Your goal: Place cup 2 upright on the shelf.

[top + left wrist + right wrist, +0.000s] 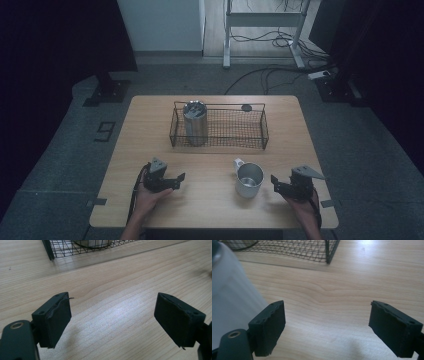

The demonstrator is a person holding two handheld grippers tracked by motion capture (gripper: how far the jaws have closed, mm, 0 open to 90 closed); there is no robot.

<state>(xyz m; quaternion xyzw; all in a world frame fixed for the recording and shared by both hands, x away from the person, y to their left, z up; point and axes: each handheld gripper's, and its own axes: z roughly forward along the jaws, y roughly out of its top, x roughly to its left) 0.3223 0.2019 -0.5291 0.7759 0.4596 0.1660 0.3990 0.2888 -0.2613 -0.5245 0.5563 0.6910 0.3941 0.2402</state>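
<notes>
A steel mug (248, 178) with a handle stands upright on the wooden table (210, 205), in front of a black wire basket (264, 131). A tall steel tumbler (195, 122) stands inside the basket's left end. My left gripper (179, 181) rests low at the front left, pointing right, and is open; its view has bare wood between the pads (112, 300). My right gripper (275, 184) is just right of the mug, pointing left, and is open (327, 306) with nothing between its pads. The mug's wall (229, 290) looms blurred beside its left jaw.
A small dark round object (246, 107) lies on the table behind the basket. The basket's corner (50, 251) shows far ahead of the left gripper, and its other corner (328, 252) ahead of the right. Cables and a stand's legs (227, 55) are on the floor beyond.
</notes>
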